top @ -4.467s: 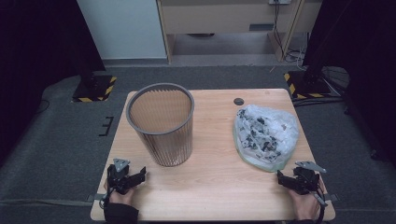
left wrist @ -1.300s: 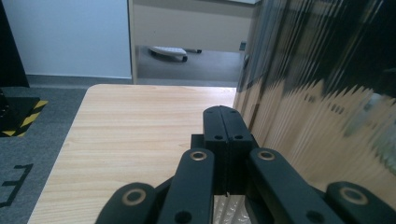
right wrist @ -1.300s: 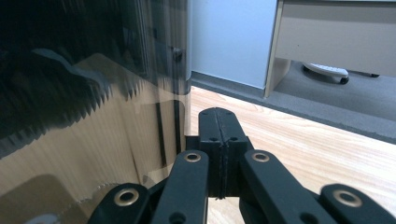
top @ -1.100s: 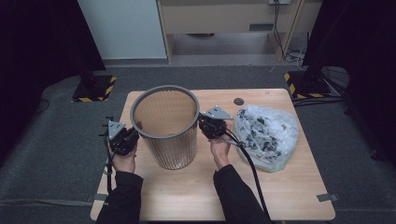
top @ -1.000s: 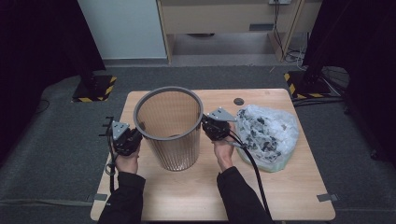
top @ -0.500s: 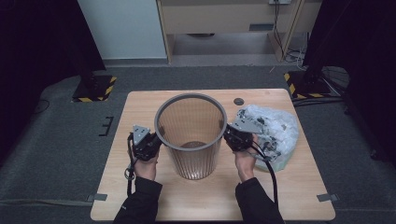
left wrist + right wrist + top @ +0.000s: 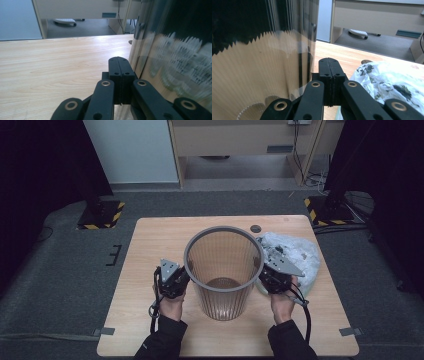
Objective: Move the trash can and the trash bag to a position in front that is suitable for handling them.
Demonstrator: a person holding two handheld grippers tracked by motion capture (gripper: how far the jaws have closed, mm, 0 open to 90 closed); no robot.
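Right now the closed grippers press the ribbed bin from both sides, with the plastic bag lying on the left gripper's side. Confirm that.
Wrong side. The plastic bag lies beside the right gripper, as the high view shows. The rest holds: both it and the left gripper are shut against the ribbed bin.

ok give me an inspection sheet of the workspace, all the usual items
surface: light wooden table, bare at its left side.
job's things: ribbed translucent bin upright mid-table; crumpled printed plastic bag at its right.
clutter: small dark round disc near the far edge.
grippers: left tongs and right tongs both shut, pressed against opposite sides of the bin, nothing between the jaws.
cables: one trails from each gripper along the forearm.
surroundings: grey floor, striped stand bases at both sides, cabinet beyond the table; tape marks on the floor.
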